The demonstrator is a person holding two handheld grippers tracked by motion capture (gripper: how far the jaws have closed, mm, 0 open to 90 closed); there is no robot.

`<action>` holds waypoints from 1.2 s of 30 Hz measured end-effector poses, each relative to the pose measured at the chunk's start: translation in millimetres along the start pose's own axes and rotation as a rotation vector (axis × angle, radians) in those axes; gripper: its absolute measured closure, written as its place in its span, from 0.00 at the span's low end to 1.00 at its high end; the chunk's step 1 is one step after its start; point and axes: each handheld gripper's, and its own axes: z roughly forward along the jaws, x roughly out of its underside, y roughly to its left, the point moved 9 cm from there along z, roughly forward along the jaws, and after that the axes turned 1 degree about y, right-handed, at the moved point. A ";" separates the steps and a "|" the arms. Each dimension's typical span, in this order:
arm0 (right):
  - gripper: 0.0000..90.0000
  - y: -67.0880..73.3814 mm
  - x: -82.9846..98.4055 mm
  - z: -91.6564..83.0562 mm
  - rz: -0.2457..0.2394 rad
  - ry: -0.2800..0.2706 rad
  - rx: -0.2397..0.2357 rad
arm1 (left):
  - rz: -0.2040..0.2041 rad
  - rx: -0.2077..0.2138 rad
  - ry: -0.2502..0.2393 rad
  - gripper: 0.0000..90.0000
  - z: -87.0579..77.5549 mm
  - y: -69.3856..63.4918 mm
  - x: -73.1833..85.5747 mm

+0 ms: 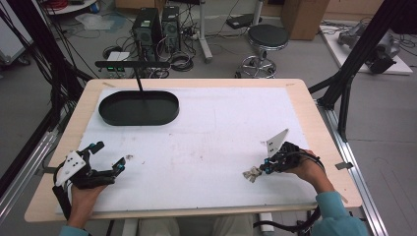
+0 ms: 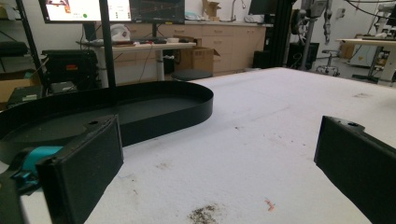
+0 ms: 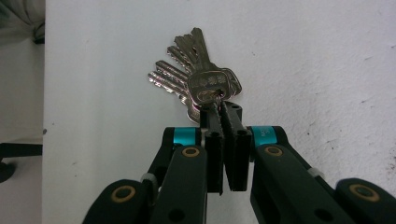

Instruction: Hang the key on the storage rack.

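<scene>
A bunch of keys (image 3: 201, 81) is pinched by the right gripper (image 3: 223, 112) near the front right of the white surface (image 1: 221, 128). The black oval tray (image 1: 138, 107), far left, is seen bare inside. The left gripper (image 1: 105, 157) is held spread.

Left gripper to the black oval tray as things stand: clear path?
Probably yes. The left gripper stands open over the white mat, and the black oval tray lies ahead on its side with only bare mat between. The thin black post at the tray may obstruct.
</scene>
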 end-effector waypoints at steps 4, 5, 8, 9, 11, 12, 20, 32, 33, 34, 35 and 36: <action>0.99 0.9 -2.1 -0.9 0.031 -0.019 0.002 | -0.001 0.000 0.001 0.02 0.0 0.2 0.1; 0.99 1.4 -2.8 -1.3 0.042 -0.026 -0.001 | -0.002 0.001 0.001 0.02 0.0 0.2 0.1; 0.99 1.3 -6.2 -4.2 0.076 -0.059 0.015 | 0.000 0.001 -0.001 0.02 0.0 -0.2 -0.1; 0.99 1.3 -10.8 -9.6 0.085 -0.105 0.027 | 0.006 0.000 0.001 0.02 0.0 -0.3 0.1; 0.99 2.1 -12.4 -11.3 0.092 -0.122 0.025 | 0.006 0.000 0.001 0.02 0.1 -0.4 0.1; 0.99 2.3 -15.0 -13.4 0.092 -0.149 0.026 | 0.004 0.000 0.002 0.02 -0.1 -0.1 0.0; 0.99 4.2 -33.1 -28.5 0.129 -0.299 0.035 | -0.029 -0.003 0.036 0.02 2.4 3.5 1.2; 0.99 4.5 -89.8 -54.5 0.129 -0.526 0.059 | 0.012 0.075 0.054 0.02 7.1 -0.5 -38.2; 0.99 3.7 -95.5 -56.4 0.132 -0.542 0.048 | 0.018 0.087 0.053 0.02 8.1 -1.0 -43.3; 0.99 1.9 -100.6 -58.4 0.131 -0.553 0.055 | 0.022 0.095 0.054 0.02 9.2 -1.3 -47.9; 0.99 0.9 -105.7 -60.3 0.135 -0.563 0.057 | 0.023 0.108 0.052 0.02 11.2 -2.0 -52.7; 0.98 -1.3 -116.7 -64.8 0.144 -0.594 0.061 | 0.026 0.120 0.054 0.02 13.4 -2.5 -57.1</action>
